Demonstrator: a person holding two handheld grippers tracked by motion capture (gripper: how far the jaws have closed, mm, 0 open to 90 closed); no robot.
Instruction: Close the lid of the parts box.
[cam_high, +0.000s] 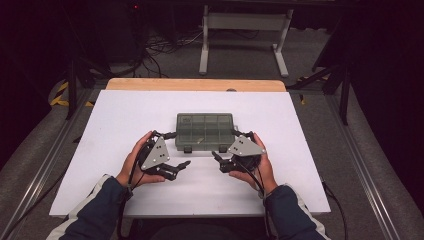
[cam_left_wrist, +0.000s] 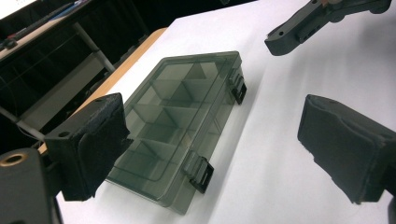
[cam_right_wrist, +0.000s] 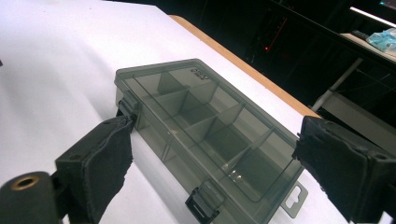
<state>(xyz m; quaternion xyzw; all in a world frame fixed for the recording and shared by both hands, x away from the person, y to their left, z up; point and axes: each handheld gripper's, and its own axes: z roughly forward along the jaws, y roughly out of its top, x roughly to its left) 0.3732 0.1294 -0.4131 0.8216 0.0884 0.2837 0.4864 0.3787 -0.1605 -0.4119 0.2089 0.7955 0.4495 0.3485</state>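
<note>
One closed compartment box (cam_high: 205, 131) with two latches lies on your surface (cam_high: 115, 150), between and just beyond your left tongs (cam_high: 181, 167) and right tongs (cam_high: 218, 161), both spread wide, holding nothing.

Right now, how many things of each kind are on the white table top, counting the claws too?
Clear grey compartment box: 1
Black latches on the box: 2
Claws, left claw and right claw: 2
Total: 5

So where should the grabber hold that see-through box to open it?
Probably by a black latch on the box's front long edge, coming from the person's side. The lid is shut and both latches face the open left gripper and right gripper, whose fingers could pinch one.
</note>
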